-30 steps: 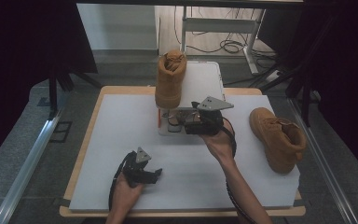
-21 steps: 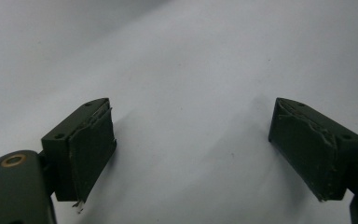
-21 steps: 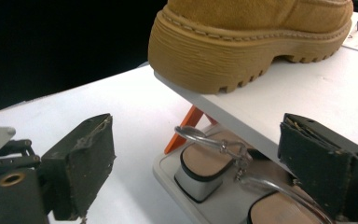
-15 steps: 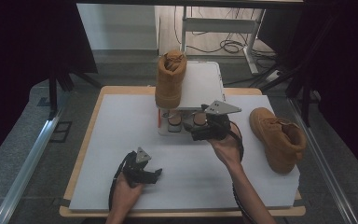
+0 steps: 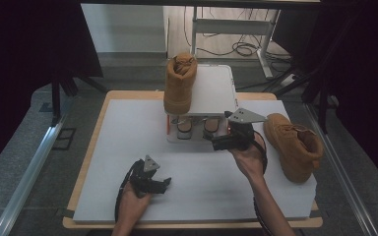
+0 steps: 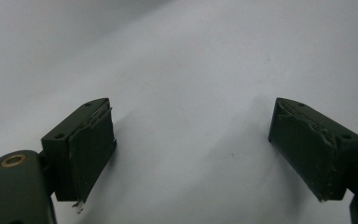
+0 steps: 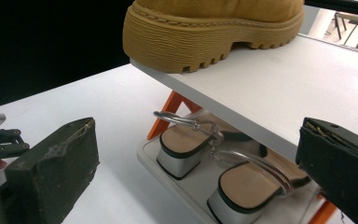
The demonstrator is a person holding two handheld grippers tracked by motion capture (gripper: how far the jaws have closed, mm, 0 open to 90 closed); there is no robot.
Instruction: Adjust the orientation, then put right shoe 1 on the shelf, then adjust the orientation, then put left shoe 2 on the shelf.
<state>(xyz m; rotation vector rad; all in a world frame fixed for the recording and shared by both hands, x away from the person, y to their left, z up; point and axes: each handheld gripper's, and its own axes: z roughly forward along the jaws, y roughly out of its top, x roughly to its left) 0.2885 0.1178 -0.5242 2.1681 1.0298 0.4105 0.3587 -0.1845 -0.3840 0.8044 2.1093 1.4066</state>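
White tabletop carries a two-tier rack (image 5: pixel 211 93) — sandals (image 7: pixel 214 158) tucked below, one boot (image 5: pixel 179 83) above — while the right gripper (image 5: pixel 221 143), its empty jaws just opened wide, hangs beside the sandals, seemingly after releasing them.

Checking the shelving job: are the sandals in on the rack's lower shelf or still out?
In: the sandals sit side by side on the lower shelf, under the boot's top shelf.

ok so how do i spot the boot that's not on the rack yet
Find the small white shoe rack at the far middle of the table. To its right, past the right gripper, a tan boot sits on the tabletop. The other boot stands on the rack's top shelf.
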